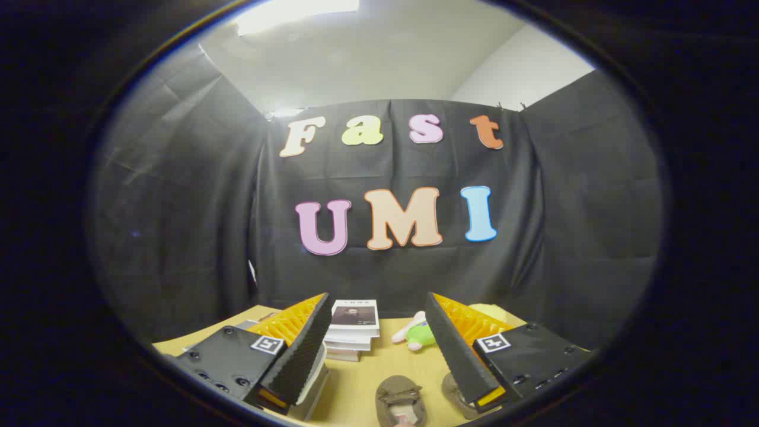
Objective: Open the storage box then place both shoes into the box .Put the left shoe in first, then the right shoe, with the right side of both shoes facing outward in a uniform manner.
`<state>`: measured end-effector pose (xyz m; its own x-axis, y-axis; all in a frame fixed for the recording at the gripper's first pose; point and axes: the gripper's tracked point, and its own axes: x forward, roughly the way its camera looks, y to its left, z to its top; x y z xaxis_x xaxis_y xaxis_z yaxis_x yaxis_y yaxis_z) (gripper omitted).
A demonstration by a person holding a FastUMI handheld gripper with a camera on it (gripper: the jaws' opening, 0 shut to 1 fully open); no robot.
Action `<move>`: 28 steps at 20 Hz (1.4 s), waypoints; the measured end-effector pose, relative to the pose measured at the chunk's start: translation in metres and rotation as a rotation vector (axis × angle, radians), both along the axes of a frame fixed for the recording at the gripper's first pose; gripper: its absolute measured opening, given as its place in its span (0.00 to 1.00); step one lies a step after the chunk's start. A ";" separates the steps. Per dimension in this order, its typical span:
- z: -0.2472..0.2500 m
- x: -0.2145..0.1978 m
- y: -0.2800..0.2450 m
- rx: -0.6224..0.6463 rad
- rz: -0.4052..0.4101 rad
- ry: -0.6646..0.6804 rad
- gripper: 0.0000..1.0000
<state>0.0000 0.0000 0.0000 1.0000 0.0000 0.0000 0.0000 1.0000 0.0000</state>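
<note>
Black cloth (178,196) hangs as the booth's wall on three sides, creased and folded, with vertical seams where the side panels meet the back panel. Above the cloth a white ceiling (379,53) shows, and a bright ceiling light (296,15) glares at its near end. To the right of the ceiling, a pale room wall (528,71) rises behind the top edge of the cloth. Small clips (510,107) hold the cloth's upper edge there. Below, a light wooden bench (367,373) runs up to the back cloth, its surface evenly lit and its left corner jutting toward the side panel.
</note>
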 end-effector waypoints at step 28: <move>-0.105 -0.013 0.039 0.305 0.082 0.323 1.00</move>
